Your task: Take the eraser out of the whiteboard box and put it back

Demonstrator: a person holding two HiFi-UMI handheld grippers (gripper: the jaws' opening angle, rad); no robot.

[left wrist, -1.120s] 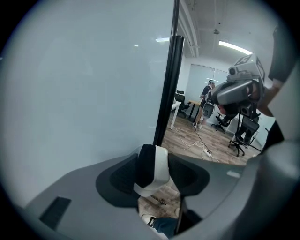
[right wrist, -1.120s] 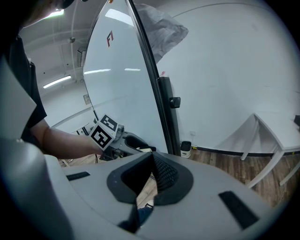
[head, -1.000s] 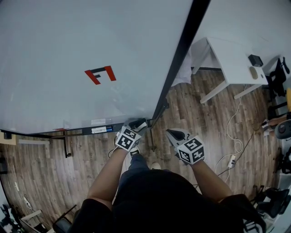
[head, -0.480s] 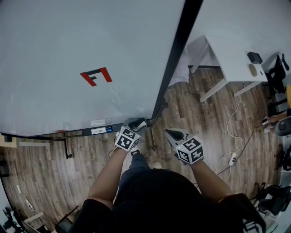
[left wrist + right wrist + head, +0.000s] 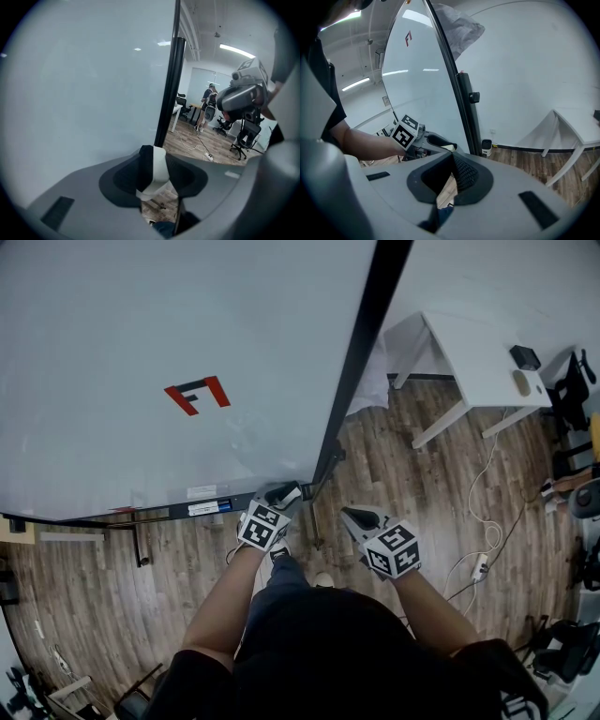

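Note:
My left gripper (image 5: 284, 493) is at the right end of the whiteboard's tray (image 5: 178, 513), under the whiteboard (image 5: 187, 352). In the left gripper view an upright eraser (image 5: 158, 171), white with a black felt side, stands between the jaws. The jaws have just been closing and now grip it on both sides. From the right gripper view, the left gripper (image 5: 437, 140) shows with a pale edge of the eraser at its tip. My right gripper (image 5: 354, 517) hangs to the right over the wood floor, shut with nothing in it (image 5: 452, 161).
The whiteboard's black frame post (image 5: 364, 362) runs up just right of the left gripper. A white table (image 5: 478, 371) stands at the far right. A cable and power strip (image 5: 478, 570) lie on the floor. A person (image 5: 209, 105) and office chairs are far off.
Both grippers stay where they were; only the head view has shifted slightly.

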